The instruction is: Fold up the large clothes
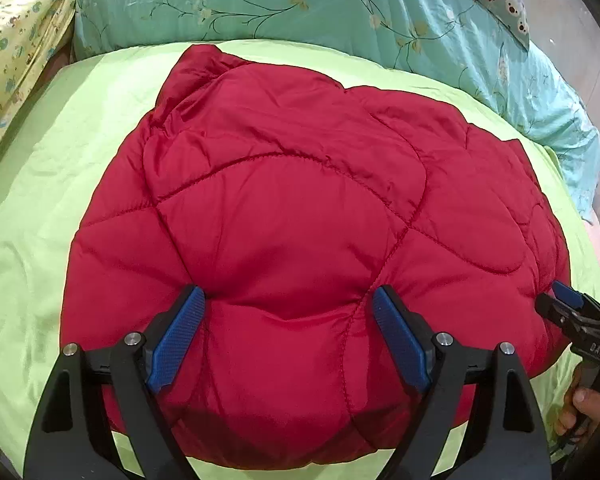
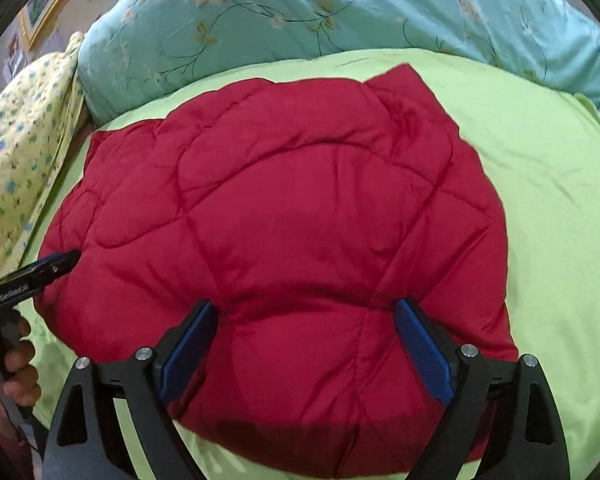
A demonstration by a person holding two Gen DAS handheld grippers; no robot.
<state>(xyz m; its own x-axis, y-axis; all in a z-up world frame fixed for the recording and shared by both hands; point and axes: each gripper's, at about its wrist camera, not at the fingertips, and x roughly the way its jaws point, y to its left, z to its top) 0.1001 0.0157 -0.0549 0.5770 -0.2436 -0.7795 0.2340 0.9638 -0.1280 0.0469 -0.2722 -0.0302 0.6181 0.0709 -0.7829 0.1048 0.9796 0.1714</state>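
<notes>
Jaws stand wide apart on both the left gripper [image 1: 286, 300] and the right gripper [image 2: 306, 312], each pressing its tips into the folded red quilted jacket [image 1: 300, 208] on the green sheet [image 1: 40, 200], apparently to flatten the puffy bundle

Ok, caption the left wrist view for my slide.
Open left gripper pressing its fingers into a folded red quilted jacket on green bedding.
</notes>
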